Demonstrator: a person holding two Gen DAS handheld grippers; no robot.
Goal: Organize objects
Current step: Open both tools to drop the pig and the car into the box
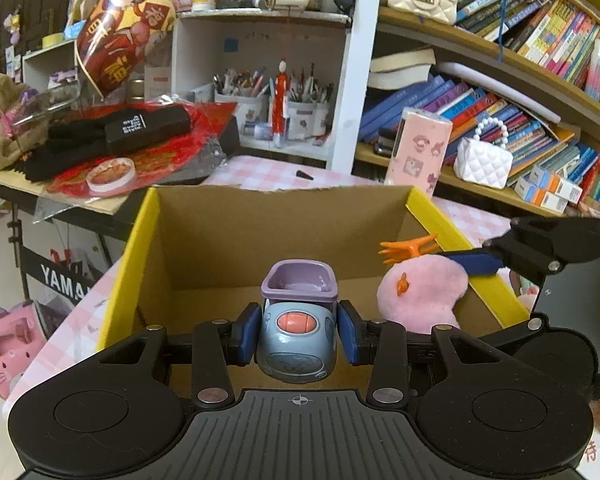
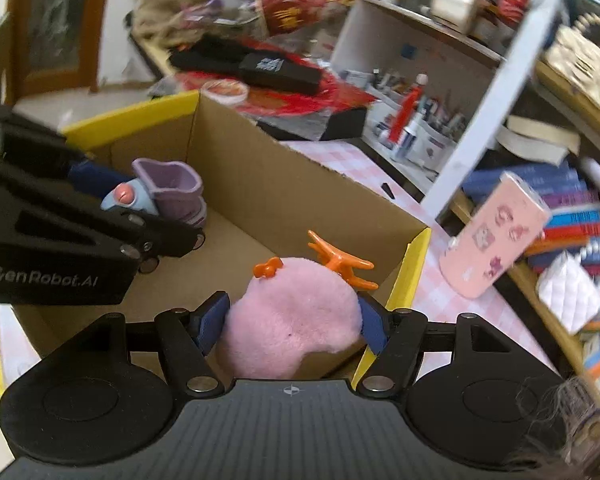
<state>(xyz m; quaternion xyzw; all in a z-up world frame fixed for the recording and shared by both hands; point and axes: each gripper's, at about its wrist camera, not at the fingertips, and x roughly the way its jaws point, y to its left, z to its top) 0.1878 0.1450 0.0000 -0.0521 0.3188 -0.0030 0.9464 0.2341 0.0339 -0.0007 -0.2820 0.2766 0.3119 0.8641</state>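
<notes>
Left hand-held gripper point(image 1: 298, 334) clamped on blue-grey toy car point(image 1: 296, 344) with purple tub, right hand-held gripper point(image 2: 292, 328) clamped on pink plush point(image 2: 292, 316) with orange antlers, both over cardboard box point(image 1: 228, 232)

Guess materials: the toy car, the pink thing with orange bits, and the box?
Toy car: hard moulded plastic, semi-gloss, going by its smooth rounded shell and soft highlights.
Pink plush: fuzzy fleece-like fabric, matte; the orange clip on it looks like glossy plastic.
Box: corrugated cardboard, raw brown inside with a torn top edge, yellow printed outside.
</notes>
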